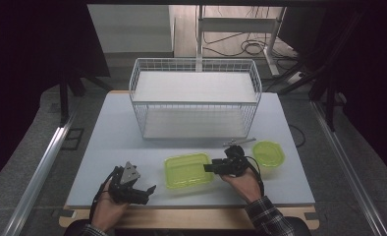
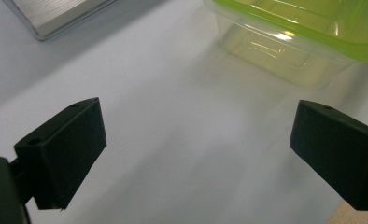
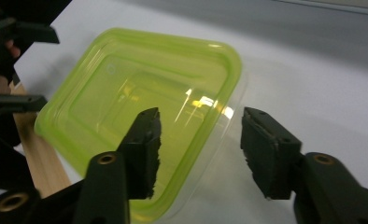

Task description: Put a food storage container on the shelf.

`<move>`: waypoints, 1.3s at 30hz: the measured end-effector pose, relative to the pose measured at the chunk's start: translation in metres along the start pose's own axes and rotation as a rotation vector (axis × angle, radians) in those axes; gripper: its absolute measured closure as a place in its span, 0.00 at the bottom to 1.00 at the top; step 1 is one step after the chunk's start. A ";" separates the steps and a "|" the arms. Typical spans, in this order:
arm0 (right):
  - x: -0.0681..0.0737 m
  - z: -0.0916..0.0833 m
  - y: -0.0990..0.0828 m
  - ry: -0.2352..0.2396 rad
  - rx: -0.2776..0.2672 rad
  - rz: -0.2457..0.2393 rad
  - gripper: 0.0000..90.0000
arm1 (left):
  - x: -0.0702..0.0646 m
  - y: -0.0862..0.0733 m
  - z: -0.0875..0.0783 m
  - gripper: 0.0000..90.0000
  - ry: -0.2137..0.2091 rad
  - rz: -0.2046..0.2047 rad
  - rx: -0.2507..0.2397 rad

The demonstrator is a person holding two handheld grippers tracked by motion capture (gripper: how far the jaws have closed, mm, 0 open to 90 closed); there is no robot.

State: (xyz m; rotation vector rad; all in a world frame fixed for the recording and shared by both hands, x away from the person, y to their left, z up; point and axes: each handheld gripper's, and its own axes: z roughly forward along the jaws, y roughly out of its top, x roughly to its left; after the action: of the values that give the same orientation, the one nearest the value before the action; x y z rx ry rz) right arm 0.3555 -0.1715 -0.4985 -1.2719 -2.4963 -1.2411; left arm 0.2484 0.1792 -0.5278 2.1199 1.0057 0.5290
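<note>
A square clear container with a lime-green lid point(image 1: 187, 170) point(image 3: 140, 93) lies near the table's front edge. My right gripper point(image 1: 208, 167) point(image 3: 201, 149) is at its right side, open. One jaw hovers over the lid and the other stands outside the rim, so the container's corner lies between them without the pads pressing on it. My left gripper point(image 1: 147, 193) point(image 2: 196, 154) rests at the front left, open wide and holding nothing, with the container point(image 2: 303, 32) ahead of it. Beyond the lid, in the right gripper view, that left gripper point(image 3: 46, 67) appears again.
A white wire basket point(image 1: 195, 98) with a shelf stands at the back of the pale table point(image 1: 118, 128). A round green-lidded container point(image 1: 268, 153) sits right of my right hand. A thin pen-like object point(image 1: 239, 142) lies in front of the basket.
</note>
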 end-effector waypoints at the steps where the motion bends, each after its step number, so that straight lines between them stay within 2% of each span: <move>1: -0.003 0.001 0.001 0.003 0.005 0.020 0.58 | 0.000 0.000 0.000 0.04 0.000 0.000 0.000; 6: -0.013 0.007 0.003 0.064 0.018 0.107 0.66 | -0.002 0.001 0.001 0.04 -0.003 0.014 0.005; 7: -0.014 0.008 0.004 0.082 0.021 0.136 0.68 | -0.002 0.001 0.001 0.04 -0.002 0.018 0.007; 9: -0.017 0.009 0.004 0.101 0.025 0.163 0.74 | -0.002 0.001 0.001 0.04 -0.001 0.021 0.008; 12: -0.022 0.010 0.004 0.157 0.037 0.225 0.80 | -0.002 0.001 0.001 0.04 0.002 0.024 0.010; 14: -0.026 0.011 0.003 0.211 0.039 0.276 0.85 | -0.002 0.001 0.001 0.04 0.003 0.024 0.009; 17: -0.025 0.010 0.004 0.246 0.040 0.276 0.88 | -0.002 0.001 0.001 0.04 0.005 0.025 0.008; 21: -0.019 0.007 0.006 0.226 0.040 0.236 0.89 | 0.000 0.001 0.000 0.04 0.010 0.019 0.003; 28: -0.019 -0.004 0.010 0.243 -0.007 0.252 0.89 | 0.004 -0.001 -0.001 0.04 0.023 0.000 0.006; 34: -0.019 -0.015 0.017 0.234 -0.044 0.241 0.89 | 0.004 -0.001 -0.001 0.04 0.027 -0.001 0.004; 39: -0.018 -0.022 0.022 0.230 -0.052 0.246 0.89 | 0.005 -0.001 -0.001 0.04 0.028 -0.006 -0.001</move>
State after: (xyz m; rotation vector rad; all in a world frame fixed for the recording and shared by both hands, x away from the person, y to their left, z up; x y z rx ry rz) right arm 0.3770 -0.1910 -0.4774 -1.3160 -2.0924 -1.3139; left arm 0.2504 0.1842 -0.5274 2.1132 1.0270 0.5572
